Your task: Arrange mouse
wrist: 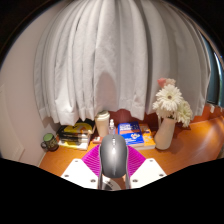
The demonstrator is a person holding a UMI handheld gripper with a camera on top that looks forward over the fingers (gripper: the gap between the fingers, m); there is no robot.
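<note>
A grey computer mouse sits between my two fingers, its length pointing forward along them. My gripper is shut on the mouse, with the magenta pads pressed against both its sides. The mouse is held up above the wooden table, with nothing visible beneath it.
A white vase of flowers stands ahead to the right. A blue book, a white cup, a dark bowl, stacked books and a small jar lie beyond the fingers. White curtains hang behind.
</note>
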